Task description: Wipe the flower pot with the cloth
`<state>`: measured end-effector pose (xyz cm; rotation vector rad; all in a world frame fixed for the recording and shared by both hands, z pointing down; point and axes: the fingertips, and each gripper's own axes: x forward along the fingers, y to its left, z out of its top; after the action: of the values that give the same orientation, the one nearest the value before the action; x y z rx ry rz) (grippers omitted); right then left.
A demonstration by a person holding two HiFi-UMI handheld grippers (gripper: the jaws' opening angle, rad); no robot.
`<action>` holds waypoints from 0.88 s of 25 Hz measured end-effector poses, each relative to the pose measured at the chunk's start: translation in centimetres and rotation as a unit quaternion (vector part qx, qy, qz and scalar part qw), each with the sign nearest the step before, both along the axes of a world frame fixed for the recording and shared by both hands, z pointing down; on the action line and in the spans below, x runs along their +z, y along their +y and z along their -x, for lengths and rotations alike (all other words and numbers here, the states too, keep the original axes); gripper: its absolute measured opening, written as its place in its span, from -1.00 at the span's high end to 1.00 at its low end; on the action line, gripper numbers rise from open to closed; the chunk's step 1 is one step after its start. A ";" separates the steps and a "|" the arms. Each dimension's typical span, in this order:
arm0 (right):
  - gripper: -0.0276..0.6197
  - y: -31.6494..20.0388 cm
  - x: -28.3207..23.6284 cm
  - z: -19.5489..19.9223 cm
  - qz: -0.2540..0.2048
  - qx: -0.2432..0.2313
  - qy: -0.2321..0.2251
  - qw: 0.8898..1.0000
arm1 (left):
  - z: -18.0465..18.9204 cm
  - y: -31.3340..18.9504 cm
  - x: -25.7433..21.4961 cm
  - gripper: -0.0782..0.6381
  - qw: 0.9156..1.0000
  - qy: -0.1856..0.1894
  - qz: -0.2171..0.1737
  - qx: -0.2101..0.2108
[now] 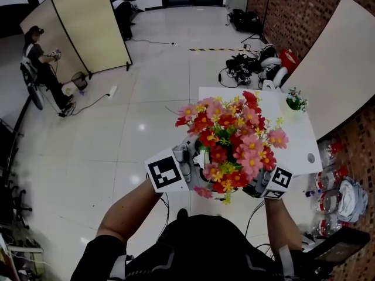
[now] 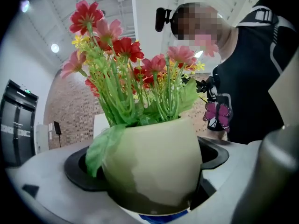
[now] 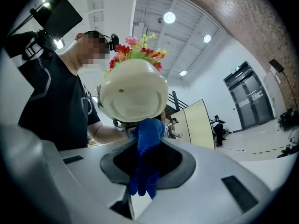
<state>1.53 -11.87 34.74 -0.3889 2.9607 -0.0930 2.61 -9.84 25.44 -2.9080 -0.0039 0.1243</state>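
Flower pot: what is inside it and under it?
Inside the flower pot: red, pink and yellow flowers on green stems; leaves hide any filling. Under it: the blue cloth in the right gripper reaches its base.

I read the flower pot point(image 2: 154, 167) as plain cream with no pattern (its underside shows the same cream in the right gripper view). The flowers point(image 1: 234, 139) are mixed red, pink and yellow. I log their stems point(image 2: 135, 101) and leaves as light green. The cloth point(image 3: 147, 148) is solid bright blue. The left marker cube point(image 1: 166, 172) and the right marker cube point(image 1: 280, 181) each carry black squares on white. The table point(image 1: 304, 139) is white. The wall point(image 1: 293, 10) is red-brown brick. The folding screen point(image 1: 88, 28) is beige with dark edging. The shirt point(image 2: 252, 78) is black, bearing a pink-and-magenta butterfly point(image 2: 217, 115).
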 end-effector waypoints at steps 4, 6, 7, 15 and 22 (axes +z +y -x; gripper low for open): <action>0.70 -2.3 -1.0 1.3 -0.002 0.025 -0.001 1.000 | 0.1 -0.1 -0.3 -0.83 1.000 0.001 -0.001 0.006; 0.70 -2.7 -1.9 2.5 -0.009 0.025 -0.008 1.000 | 0.1 -0.1 -0.3 -0.83 1.000 0.000 0.000 0.006; 0.70 -2.9 -2.4 3.0 -0.012 0.023 -0.015 1.000 | 0.1 -0.1 -0.2 -0.83 1.000 0.000 0.000 0.006; 0.70 0.7 -6.3 5.4 -0.050 -0.049 -0.018 0.997 | 0.3 0.0 -0.6 -0.83 1.000 0.005 0.000 -0.004; 0.70 4.2 -3.0 3.2 -0.050 -0.085 0.015 0.995 | 0.2 -0.2 -0.3 -0.83 1.000 0.006 0.006 -0.017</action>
<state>-1.68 -7.64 31.76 -0.1269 3.0065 0.0407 2.36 -10.07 25.13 -2.9171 0.0481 0.1371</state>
